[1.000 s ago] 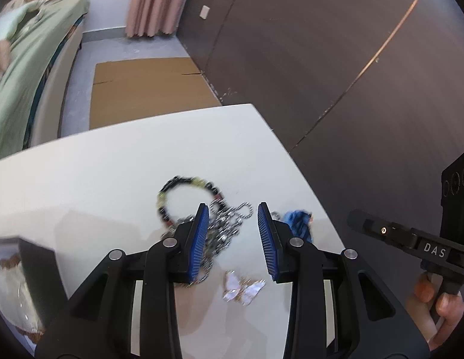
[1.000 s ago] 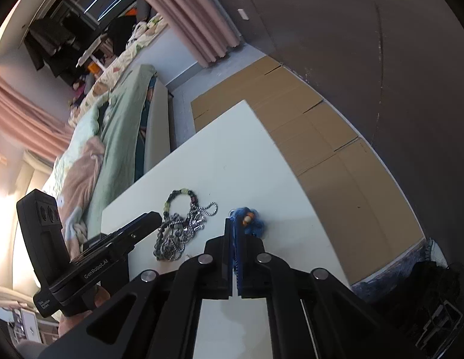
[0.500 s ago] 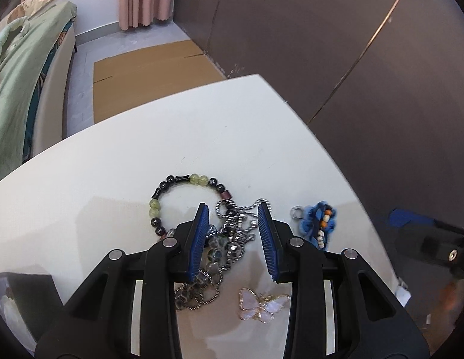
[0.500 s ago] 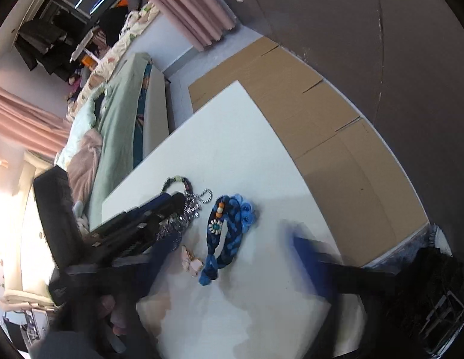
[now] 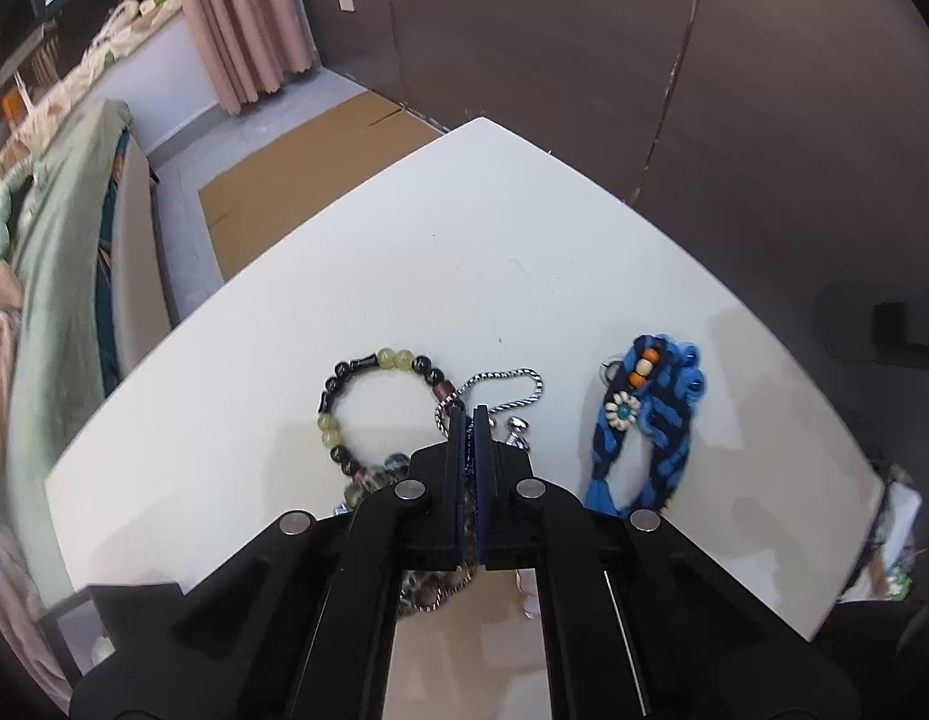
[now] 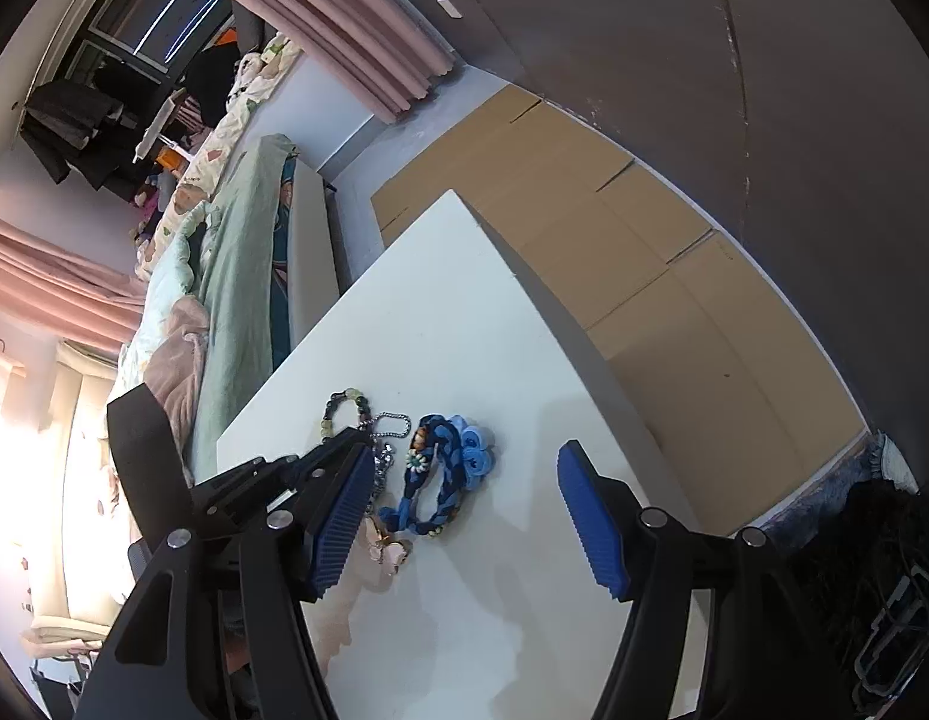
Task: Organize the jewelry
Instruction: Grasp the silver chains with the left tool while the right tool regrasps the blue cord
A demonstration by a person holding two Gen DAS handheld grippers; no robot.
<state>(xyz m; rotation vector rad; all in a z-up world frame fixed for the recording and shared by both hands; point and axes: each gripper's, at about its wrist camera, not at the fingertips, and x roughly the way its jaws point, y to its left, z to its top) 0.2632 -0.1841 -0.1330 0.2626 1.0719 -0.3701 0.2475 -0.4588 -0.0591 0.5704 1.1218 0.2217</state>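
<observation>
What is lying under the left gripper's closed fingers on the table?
The left gripper sits shut over a silver chain tangled beside the beaded bracelet. Its fingers hide the rest of the pile, so an actual pinch is unclear.

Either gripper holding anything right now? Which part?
Left gripper has closed on the silver chain in the tangle beside the bead bracelet; exact link hidden. Right gripper holds nothing; jaws apart, just been narrowing.

Beaded bracelet [image 5: 368, 402] flat on table, touching silver chain heap [image 5: 506, 390]; blue braided bracelet [image 5: 644, 426] apart.
</observation>
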